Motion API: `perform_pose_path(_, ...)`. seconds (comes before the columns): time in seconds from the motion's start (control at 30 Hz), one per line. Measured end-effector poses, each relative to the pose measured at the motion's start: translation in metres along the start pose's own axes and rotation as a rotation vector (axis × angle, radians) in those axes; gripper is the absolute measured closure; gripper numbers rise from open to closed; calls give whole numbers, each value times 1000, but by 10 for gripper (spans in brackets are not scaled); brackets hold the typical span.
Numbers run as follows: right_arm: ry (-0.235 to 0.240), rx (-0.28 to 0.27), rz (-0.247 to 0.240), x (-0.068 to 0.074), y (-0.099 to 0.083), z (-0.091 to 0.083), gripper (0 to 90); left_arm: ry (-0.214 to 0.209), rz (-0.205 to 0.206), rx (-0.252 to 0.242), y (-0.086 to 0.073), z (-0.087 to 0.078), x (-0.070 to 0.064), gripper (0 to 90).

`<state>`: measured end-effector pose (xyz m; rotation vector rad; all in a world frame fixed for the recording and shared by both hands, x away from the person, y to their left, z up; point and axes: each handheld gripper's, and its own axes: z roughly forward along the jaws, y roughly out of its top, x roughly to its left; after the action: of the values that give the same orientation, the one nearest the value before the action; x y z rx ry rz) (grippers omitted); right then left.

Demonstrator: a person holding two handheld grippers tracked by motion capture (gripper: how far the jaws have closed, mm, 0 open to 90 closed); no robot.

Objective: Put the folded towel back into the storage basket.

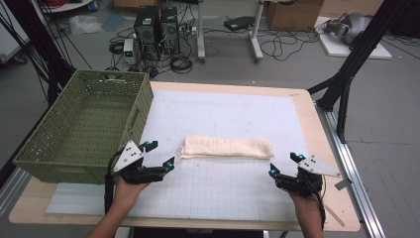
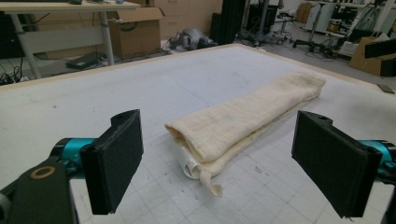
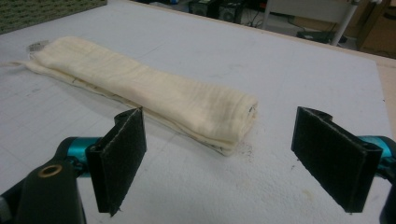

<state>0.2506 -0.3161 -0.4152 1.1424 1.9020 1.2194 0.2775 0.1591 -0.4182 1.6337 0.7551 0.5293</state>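
Note:
A cream cloth (image 1: pixel 228 147), folded into a long narrow strip, lies across the middle of the white gridded mat (image 1: pixel 223 114). My left gripper (image 1: pixel 159 154) sits open just off the cloth's left end, which is loose and frayed (image 2: pixel 205 154). My right gripper (image 1: pixel 286 164) sits open a little in front of the cloth's right end (image 3: pixel 224 121). Both pairs of black pads are wide apart with nothing between them. The left gripper view shows the strip (image 2: pixel 252 109) running away to the upper right.
A green woven basket (image 1: pixel 54 153) stands on the table's left side, close to my left hand. The wooden table edge (image 1: pixel 317 124) frames the mat. Black frame legs (image 1: pixel 346 79) rise beyond the right edge. Computers and cables lie on the floor behind.

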Motion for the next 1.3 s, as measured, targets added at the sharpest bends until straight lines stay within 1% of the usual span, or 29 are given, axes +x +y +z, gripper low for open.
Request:
perform_pose_path(0.13, 4, -2, 7, 0, 0, 0, 168, 10, 4, 3, 1, 0, 0, 168)
perform_pose_path(0.6, 8, -4, 0, 1, 1, 0, 168, -9, 9, 1, 5, 0, -3, 169)
perform_pose_path(0.8, 10, -1, 11, 1, 1, -1, 169, -28, 6, -5, 13, -3, -3, 169)
perform_pose_path(0.9, 13, -2, 8, 1, 1, 0, 171, -42, 6, -3, 17, -2, -5, 169)
perform_pose_path(0.97, 13, -1, 2, 0, 1, 0, 171, -51, 19, 5, 18, -1, -6, 169)
perform_pose_path(1.03, 9, 3, 0, 1, 1, 0, 171, -59, 23, 10, 20, 0, -8, 169)
perform_pose_path(1.1, 1, -1, -3, 1, 1, 0, 171, -66, 19, 10, 21, 0, -9, 169)
perform_pose_path(1.13, 0, -2, 6, 1, 1, -1, 171, -70, 19, 13, 22, 1, -10, 169)
perform_pose_path(1.17, -2, -5, 4, 0, 1, -1, 171, -74, 18, 16, 23, 1, -10, 170)
perform_pose_path(1.3, -1, -8, 5, 0, 1, -2, 171, -86, 5, 24, 28, 1, -8, 173)
